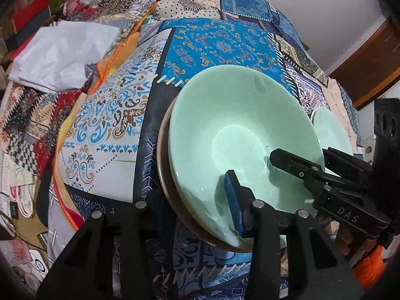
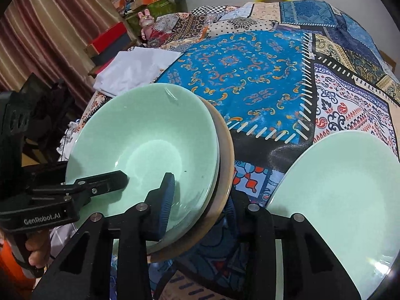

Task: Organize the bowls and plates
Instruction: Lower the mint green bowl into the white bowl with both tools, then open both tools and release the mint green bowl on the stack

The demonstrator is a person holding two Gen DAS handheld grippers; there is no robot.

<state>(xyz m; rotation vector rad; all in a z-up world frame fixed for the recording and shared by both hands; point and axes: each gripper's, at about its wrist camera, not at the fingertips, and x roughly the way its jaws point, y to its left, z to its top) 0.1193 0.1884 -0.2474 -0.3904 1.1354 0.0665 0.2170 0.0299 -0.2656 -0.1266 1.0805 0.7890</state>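
Green bowl (image 1: 240, 135) sits centre frame in both views, nested on a brownish dish (image 2: 225, 165) on the patchwork cloth (image 1: 220, 42). Left gripper (image 1: 197, 215) & right gripper (image 2: 200, 200) each pinch stack's near rim, one finger inside. Second green plate (image 2: 345, 195) lower right. Judgement: lift both sides evenly, keep level, else bowl slides.

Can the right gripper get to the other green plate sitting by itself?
Probably yes. That green plate lies bare on the patterned cloth, nothing on it. But the right gripper straddles the rim of the green bowl now, so it must leave that first.
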